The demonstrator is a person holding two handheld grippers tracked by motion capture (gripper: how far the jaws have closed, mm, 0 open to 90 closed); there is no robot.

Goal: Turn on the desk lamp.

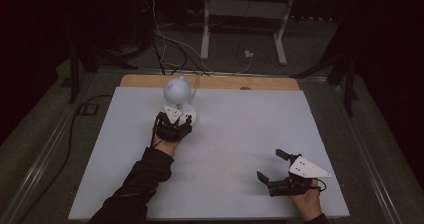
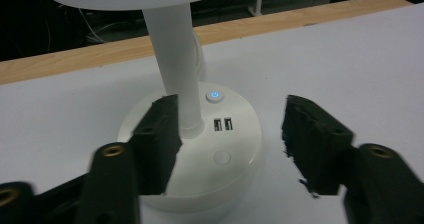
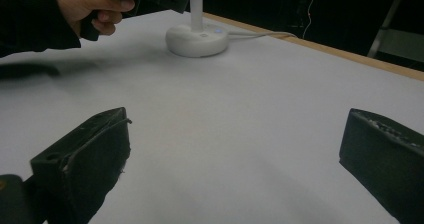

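A white desk lamp [image 1: 177, 91] with a round head stands near the table's far edge, left of centre. Its round base [image 2: 210, 159] carries a lit blue power button [image 2: 214, 95], two USB ports [image 2: 223, 124] and a second round button [image 2: 221, 158]. My left gripper [image 1: 176, 120] hovers open just above and in front of the base, its jaws wide apart on either side of the stem [image 2: 175, 59]. My right gripper [image 1: 272, 165] rests open near the table's front right with nothing between its jaws. The lamp base [image 3: 197, 39] also appears far off in the right gripper view.
The pale table top [image 1: 240, 134] has a wooden strip [image 1: 225, 82] along its far edge. The lamp's white cable [image 3: 270, 34] runs off toward that edge. Beyond the table, cables and a white metal stand [image 1: 245, 14] sit on a dark floor.
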